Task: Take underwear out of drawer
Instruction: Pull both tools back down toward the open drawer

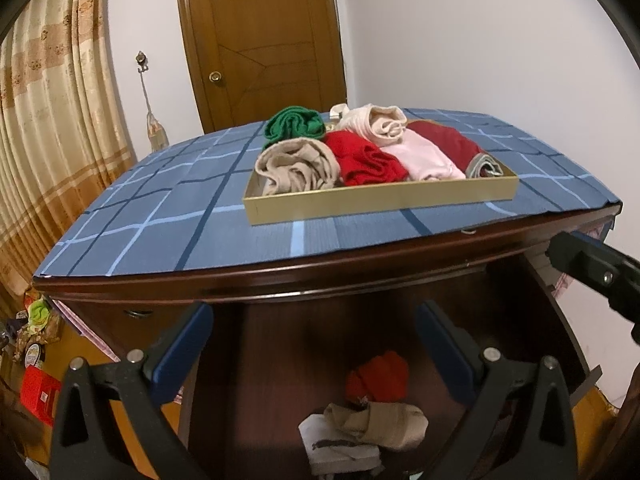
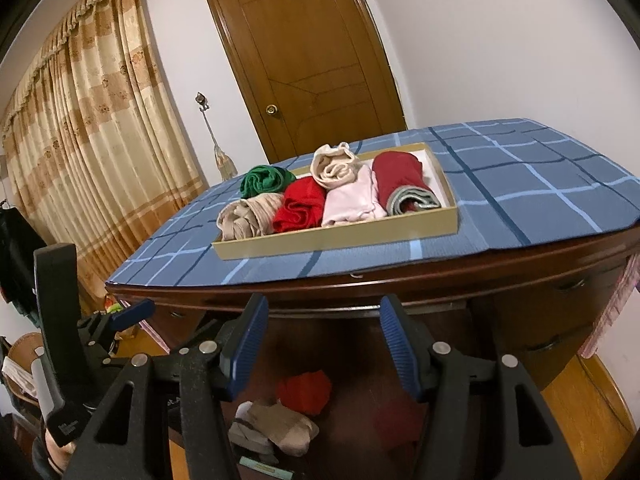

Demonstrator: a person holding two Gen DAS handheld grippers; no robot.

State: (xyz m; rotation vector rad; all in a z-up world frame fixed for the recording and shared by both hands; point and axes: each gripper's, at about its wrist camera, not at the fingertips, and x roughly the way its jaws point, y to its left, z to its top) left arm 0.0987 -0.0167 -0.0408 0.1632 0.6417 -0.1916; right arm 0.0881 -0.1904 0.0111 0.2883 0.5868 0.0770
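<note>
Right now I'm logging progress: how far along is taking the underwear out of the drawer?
Done: the drawer is open, and rolled garments fill the tray on top. In hand: nothing; the left gripper and right gripper hang open above the drawer. Left: a red piece and beige pieces lie inside.

— Can you read any writing anywhere?

— Not really. There's pale print on a black handle (image 2: pixel 67 426) at the lower left of the right wrist view, but it's too small and blurred to make out.

— Anything on the cloth in the drawer?

— A white cloth (image 1: pixel 340 446) carries a dark mark, perhaps a logo; I can't read it.

— Anything else?

— No.
</note>
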